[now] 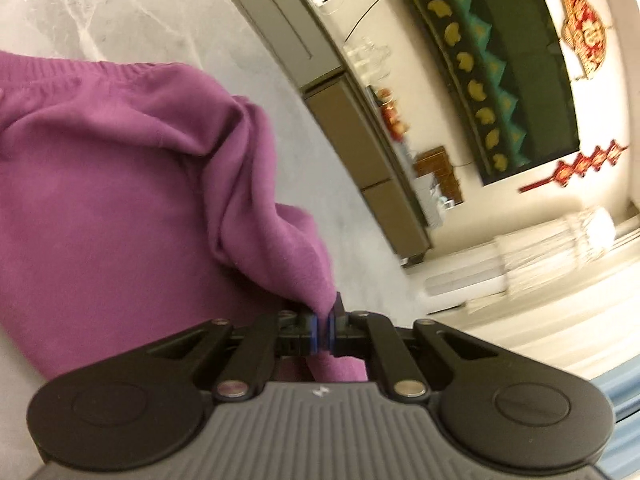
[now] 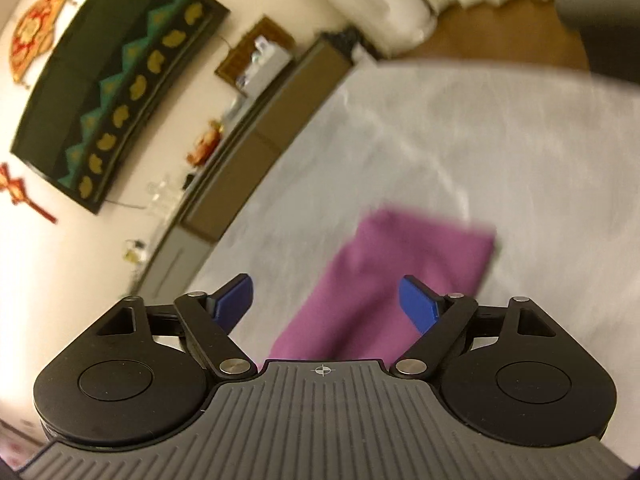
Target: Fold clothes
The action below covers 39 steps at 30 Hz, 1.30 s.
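Left gripper (image 1: 323,326), jaws closed on a bunched fold of the purple garment (image 1: 120,184), whose body spreads ahead and to the left of the jaws over the pale marbled table (image 1: 120,12), ribbed hem farthest away. Right gripper (image 2: 326,300), jaws wide and holding nothing, hangs above a flat purple panel lying on the table ahead of and between its blue pads (image 2: 418,306). The cloth drapes and puckers at the pinch, so it is judged soft, light, limp and not fragile; edges, corners or the ribbed hem offer the surest hold. No brand, label or legible writing shows on the garment; each gripper body bears only a small printed mark
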Each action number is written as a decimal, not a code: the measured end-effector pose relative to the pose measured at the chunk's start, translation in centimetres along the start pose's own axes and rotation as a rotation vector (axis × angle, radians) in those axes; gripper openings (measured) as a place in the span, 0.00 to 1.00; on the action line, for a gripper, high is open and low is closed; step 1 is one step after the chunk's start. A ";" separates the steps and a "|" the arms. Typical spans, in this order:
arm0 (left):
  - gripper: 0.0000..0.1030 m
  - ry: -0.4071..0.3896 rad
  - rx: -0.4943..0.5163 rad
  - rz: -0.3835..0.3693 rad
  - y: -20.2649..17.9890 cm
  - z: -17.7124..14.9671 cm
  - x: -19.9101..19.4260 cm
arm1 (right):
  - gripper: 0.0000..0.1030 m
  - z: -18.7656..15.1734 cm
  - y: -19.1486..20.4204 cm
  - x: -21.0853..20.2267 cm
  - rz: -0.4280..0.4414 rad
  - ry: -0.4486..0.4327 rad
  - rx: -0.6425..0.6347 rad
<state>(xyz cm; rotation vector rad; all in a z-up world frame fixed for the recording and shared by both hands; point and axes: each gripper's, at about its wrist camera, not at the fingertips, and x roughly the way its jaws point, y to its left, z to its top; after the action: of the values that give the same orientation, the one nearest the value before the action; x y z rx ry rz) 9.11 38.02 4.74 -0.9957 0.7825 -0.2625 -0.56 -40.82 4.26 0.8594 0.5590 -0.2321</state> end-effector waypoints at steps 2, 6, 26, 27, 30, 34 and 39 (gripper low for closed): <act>0.05 0.008 -0.002 -0.003 0.0 0.2 0.3 | 0.85 0.7 0.1 1.6 -0.053 0.034 -0.047; 0.05 0.027 0.023 -0.001 -0.7 0.2 1.1 | 0.75 1.5 0.4 4.5 -0.055 0.117 -0.150; 0.05 0.009 0.062 0.011 -0.6 1.2 1.7 | 0.03 2.9 2.3 4.8 0.000 0.133 -0.382; 0.05 -0.010 0.058 0.001 -0.5 1.4 1.2 | 0.02 3.6 3.0 3.4 0.049 0.077 -0.382; 0.05 -0.020 0.062 -0.005 0.0 1.7 0.4 | 0.02 5.8 4.6 -2.9 0.326 -0.151 -0.383; 0.05 0.092 0.107 0.054 1.5 0.3 0.9 | 0.03 5.6 1.3 -2.9 0.249 -0.098 -0.425; 0.05 0.178 0.143 0.119 3.3 -0.8 1.1 | 0.16 4.4 -2.5 -3.0 0.084 -0.004 -0.325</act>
<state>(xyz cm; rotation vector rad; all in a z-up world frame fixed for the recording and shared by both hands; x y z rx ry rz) 8.85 38.72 1.25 -0.7952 0.9678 -0.3025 -2.42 -45.91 6.57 0.5648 0.5381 -0.0634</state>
